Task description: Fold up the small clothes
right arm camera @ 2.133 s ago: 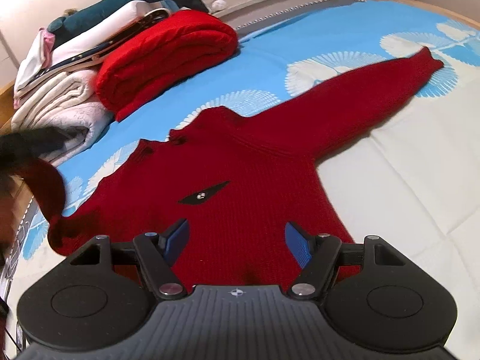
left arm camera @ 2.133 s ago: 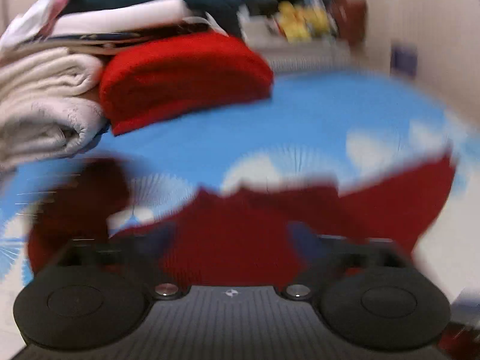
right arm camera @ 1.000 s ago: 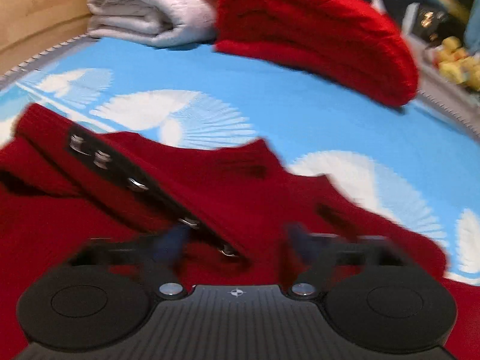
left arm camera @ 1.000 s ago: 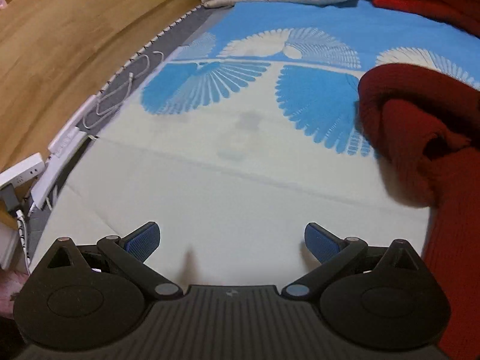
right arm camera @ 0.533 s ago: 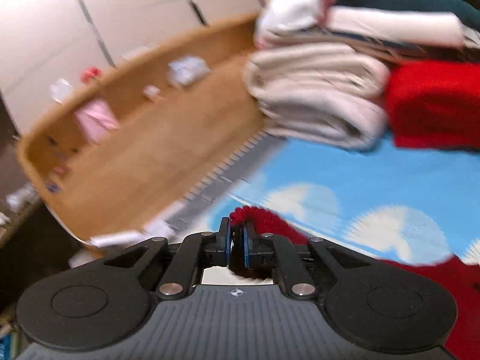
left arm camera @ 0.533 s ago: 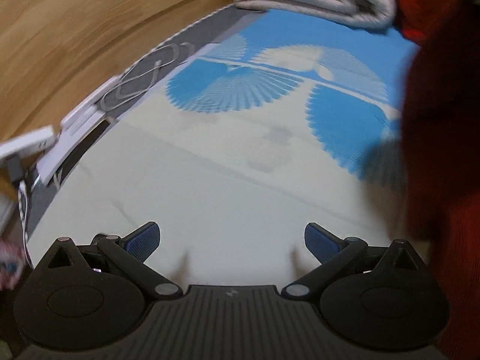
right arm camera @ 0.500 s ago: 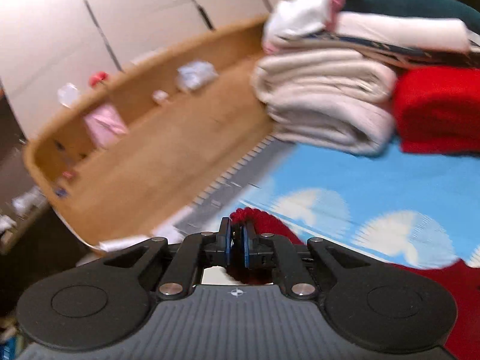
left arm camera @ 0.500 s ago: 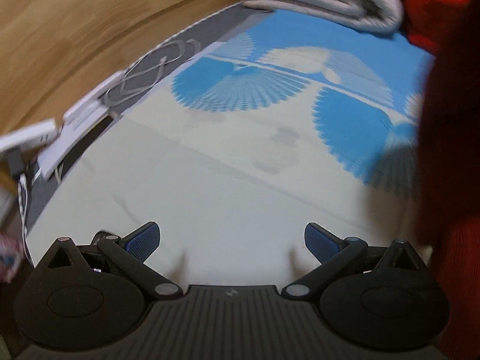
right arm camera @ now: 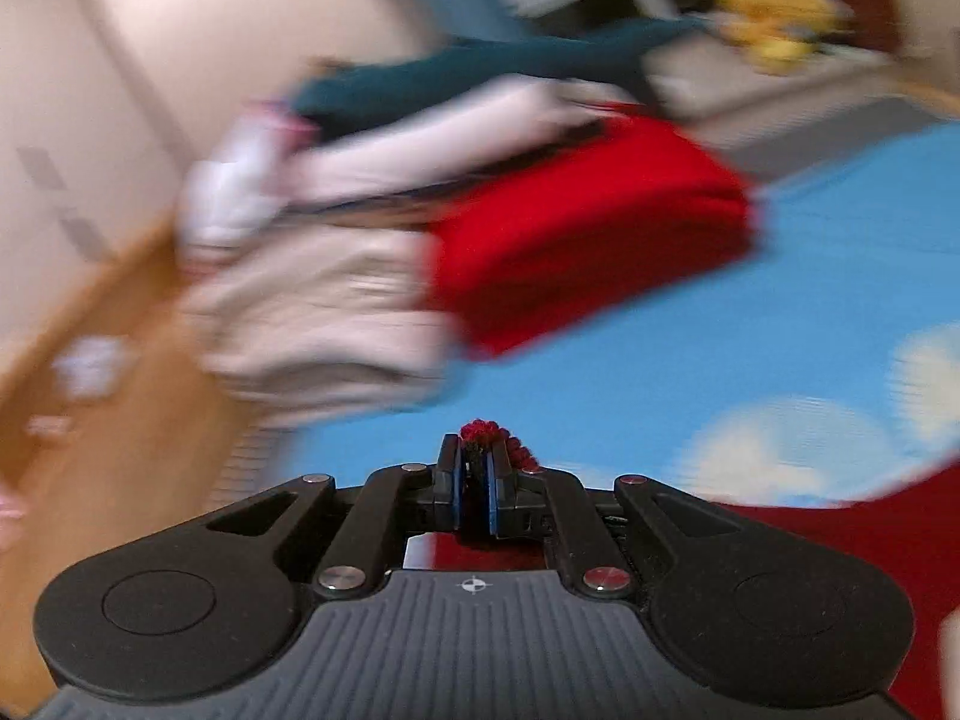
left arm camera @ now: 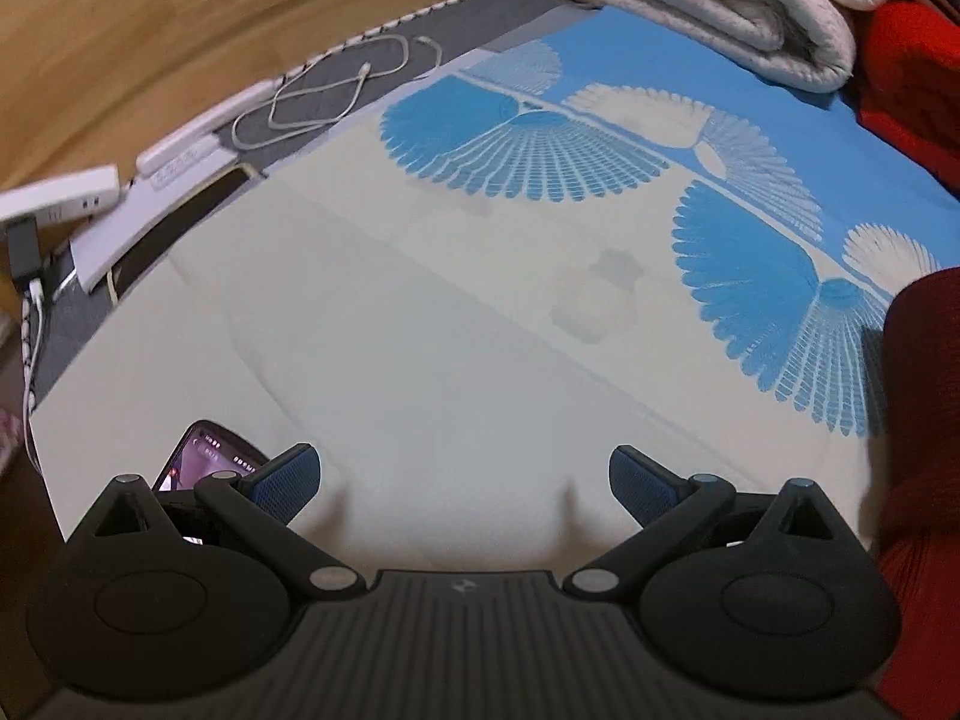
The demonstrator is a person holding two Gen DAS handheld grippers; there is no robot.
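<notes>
Right gripper (right arm camera: pixel 474 483) was clamped tight on a tuft of the dark red knitted sweater (right arm camera: pixel 840 546), cuff end poking above the pads; rest of the sweater lay below on the bed with the blue-and-white fan-print sheet (left arm camera: pixel 480 312), near its right edge in the left wrist view. Left gripper (left arm camera: pixel 465 474) was wide open, nothing between the jaws, hovering over bare sheet beside the sweater (left arm camera: pixel 921 396). Step in hand looked like folding 1 sleeve across the body. To do it well: keep the pinch firm, carry the sleeve flat over the chest, and let the left gripper pin the body so it does not drag. Right view was blurred. Folded bright red knit (right arm camera: pixel 588 228) sat at the far edge.
</notes>
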